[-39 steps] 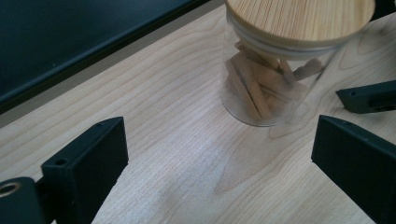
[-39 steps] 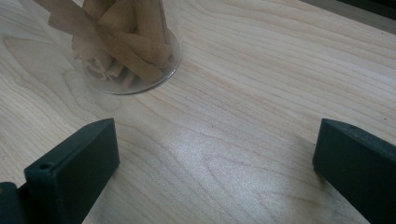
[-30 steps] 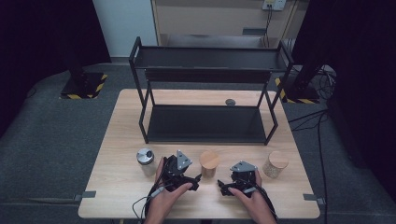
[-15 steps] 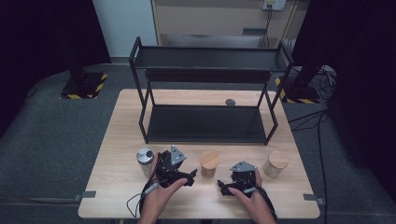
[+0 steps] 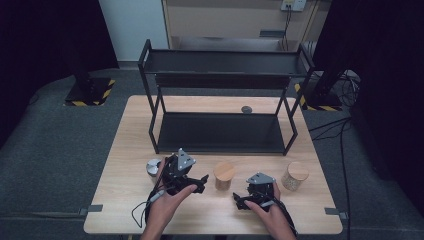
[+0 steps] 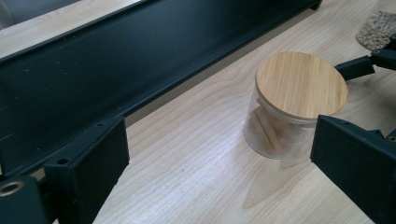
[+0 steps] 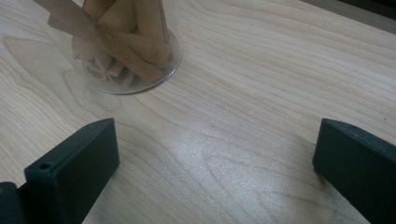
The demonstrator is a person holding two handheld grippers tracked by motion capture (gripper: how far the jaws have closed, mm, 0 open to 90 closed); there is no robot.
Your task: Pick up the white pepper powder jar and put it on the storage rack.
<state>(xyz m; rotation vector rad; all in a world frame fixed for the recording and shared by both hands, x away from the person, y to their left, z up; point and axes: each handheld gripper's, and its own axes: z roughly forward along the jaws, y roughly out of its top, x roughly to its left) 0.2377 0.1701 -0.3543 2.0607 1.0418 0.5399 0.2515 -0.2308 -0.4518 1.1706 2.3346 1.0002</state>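
Observation:
A glass jar with a round wooden lid [image 5: 224, 174] stands on the wooden table [image 5: 210, 215] between my two grippers. In the left gripper view the jar [image 6: 299, 86] is ahead and to the right, close to the right jaw, and brown sticks show through the glass. My left gripper [image 5: 201, 182] is open, just left of the jar, with nothing between its jaws [image 6: 219, 140]. My right gripper [image 5: 239, 201] sits low, right of and nearer than the jar, also open and empty [image 7: 215, 140]. Its view shows the jar's base [image 7: 126, 51] at the upper left, outside the jaws.
A black two-level shelf rack [image 5: 222, 131] stands across the back half of the table. A jar with a metal lid [image 5: 152, 166] sits left of my left hand. A wooden-lidded jar of grainy filling [image 5: 295, 175] stands at the right. A small dark disc [image 5: 246, 109] lies behind the rack.
My left gripper has shifted slightly forward and turned toward the wooden-lidded jar. The right gripper and the jars have stayed in place.

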